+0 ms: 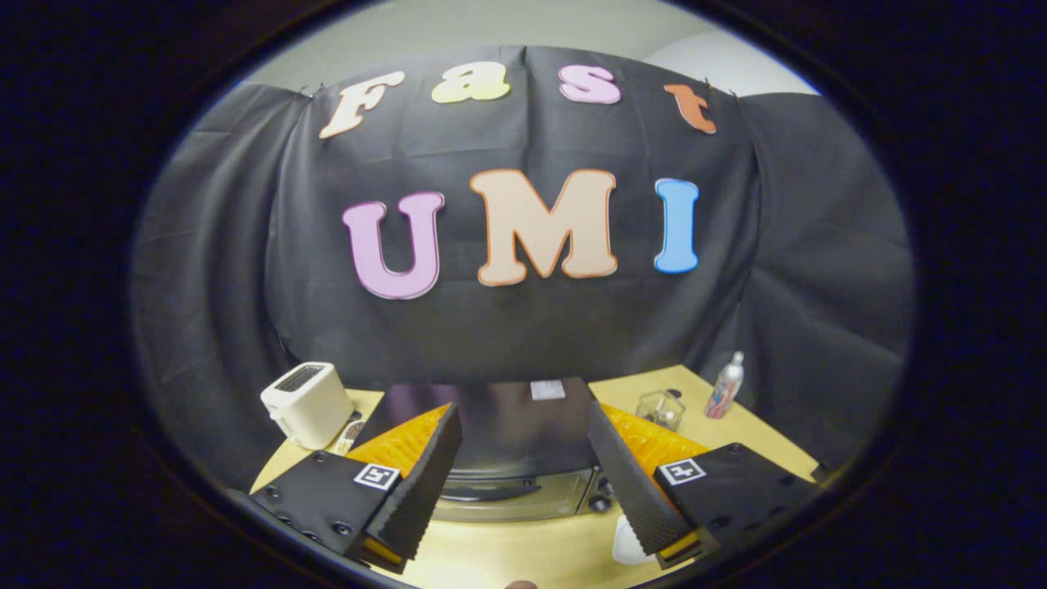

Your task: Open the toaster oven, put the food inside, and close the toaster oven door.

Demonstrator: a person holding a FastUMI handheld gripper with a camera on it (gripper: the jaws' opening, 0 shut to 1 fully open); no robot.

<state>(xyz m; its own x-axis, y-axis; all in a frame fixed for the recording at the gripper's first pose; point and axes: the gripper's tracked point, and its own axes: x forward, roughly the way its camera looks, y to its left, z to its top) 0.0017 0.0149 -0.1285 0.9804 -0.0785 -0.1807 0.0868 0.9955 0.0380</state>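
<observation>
A dark toaster oven (515, 433) stands on the yellow table (752, 429), just ahead of my fingers and seen from above. Its glass door with a handle (491, 491) faces me and looks closed. My gripper (523, 483) is open, with one finger on each side of the oven's front and nothing between them. A white object (626, 546) shows partly by the right finger's tip, mostly hidden; I cannot tell what it is.
A white slot toaster (307, 402) stands at the table's back left. A clear small container (661, 409) and a slim bottle (725, 386) stand at the back right. The booth's black cloth wall hangs right behind the oven.
</observation>
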